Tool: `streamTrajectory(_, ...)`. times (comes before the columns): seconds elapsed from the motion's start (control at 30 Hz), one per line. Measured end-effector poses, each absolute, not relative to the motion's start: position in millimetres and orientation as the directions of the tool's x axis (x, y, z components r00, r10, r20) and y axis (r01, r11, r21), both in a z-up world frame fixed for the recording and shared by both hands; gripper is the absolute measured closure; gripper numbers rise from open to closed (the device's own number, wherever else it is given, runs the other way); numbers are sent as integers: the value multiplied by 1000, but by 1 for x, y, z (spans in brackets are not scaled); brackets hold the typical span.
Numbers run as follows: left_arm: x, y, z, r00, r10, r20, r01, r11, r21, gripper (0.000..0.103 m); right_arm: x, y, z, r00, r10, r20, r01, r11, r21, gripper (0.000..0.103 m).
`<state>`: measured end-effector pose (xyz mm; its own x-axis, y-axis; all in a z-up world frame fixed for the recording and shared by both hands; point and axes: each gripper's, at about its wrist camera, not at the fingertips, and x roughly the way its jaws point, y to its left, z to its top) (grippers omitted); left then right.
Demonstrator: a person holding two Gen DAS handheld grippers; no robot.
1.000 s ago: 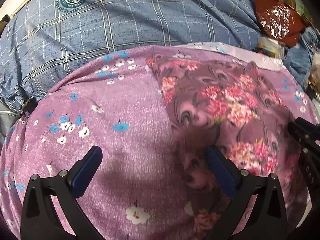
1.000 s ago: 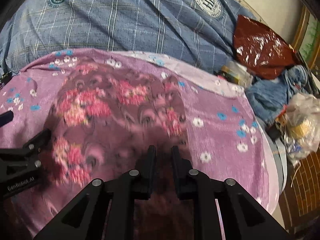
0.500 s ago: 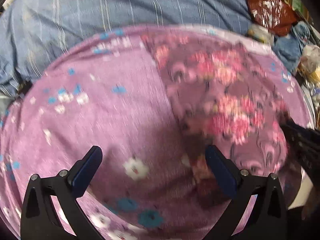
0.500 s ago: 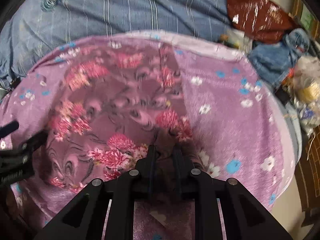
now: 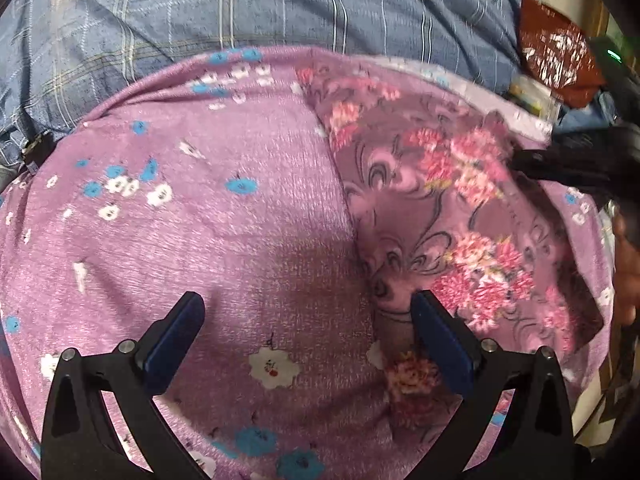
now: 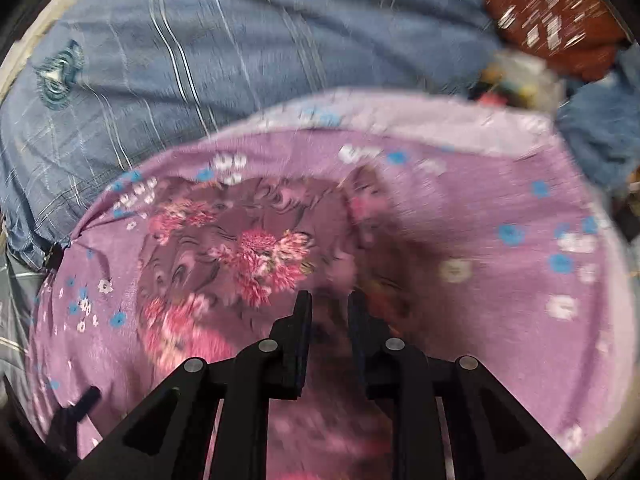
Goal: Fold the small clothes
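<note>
**Q:** What fills the frame?

**A:** A blue plaid bedcover (image 5: 240, 4) stretches across the background. Over it lies a lilac sheet (image 5: 200, 208) scattered with small blue and white flowers.

**Q:** And the garment being folded?

**A:** A small mauve cloth with pink floral print (image 5: 440, 200) rests on the right half of the lilac sheet, its straight left edge running down the middle in the left wrist view. In the right wrist view, blurred by motion, it sits left of centre on the sheet.

**Q:** The clutter at the far right?

**A:** A dark red bag (image 5: 556, 52) and a bundle of blue fabric (image 6: 600, 136) sit beyond the sheet's edge.

**Q:** The tools?

**A:** The left gripper (image 5: 308, 312) stands spread wide above the sheet, its right finger at the cloth's left edge, gripping nothing. The right gripper (image 6: 330, 312) is drawn narrow, its fingers pinching a fold of the floral cloth near its right edge.
</note>
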<state>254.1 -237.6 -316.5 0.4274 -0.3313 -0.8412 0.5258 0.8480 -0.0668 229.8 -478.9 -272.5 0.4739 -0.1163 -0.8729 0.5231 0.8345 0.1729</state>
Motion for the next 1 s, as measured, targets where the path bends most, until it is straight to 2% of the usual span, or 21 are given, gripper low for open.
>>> streamTrajectory(0.07, 256, -242, -322, 409, -333, -850, 529, 845, -77, 0, 244, -477, -288, 428, -127, -895, 516, 847, 126, 81)
streamTrajectory(0.17, 259, -239, -317, 395, -353, -848, 516, 849, -113, 0, 255, -467, -279, 403, -174, -898, 498, 865, 56, 78)
streamTrajectory(0.3, 260, -232, -303, 438, -373, -818, 504, 855, -121, 0, 265, -448, -252, 502, -138, -854, 416, 904, 99, 78)
streamTrajectory(0.4, 265, -231, -308, 424, -351, -835, 491, 864, -114, 0, 281, -432, -245, 557, -61, -828, 350, 922, 167, 78)
streamTrajectory(0.43, 267, -232, -312, 411, -342, -845, 487, 866, -114, 0, 289, -427, -247, 556, -35, -830, 329, 927, 181, 79)
streamTrajectory(0.5, 270, -233, -320, 381, -339, -860, 486, 865, -125, 0, 312, -420, -264, 524, -4, -851, 306, 934, 184, 70)
streamTrajectory(0.6, 271, -234, -315, 387, -351, -853, 493, 860, -131, 0, 333, -421, -296, 490, -28, -871, 327, 932, 154, 67)
streamTrajectory(0.83, 276, -227, -296, 449, -370, -813, 473, 871, -135, 0, 301, -415, -268, 562, -78, -824, 319, 939, 129, 66)
streamTrajectory(1.0, 274, -225, -290, 506, -362, -783, 478, 873, -95, 0, 236, -415, -243, 644, -173, -745, 379, 918, 115, 51)
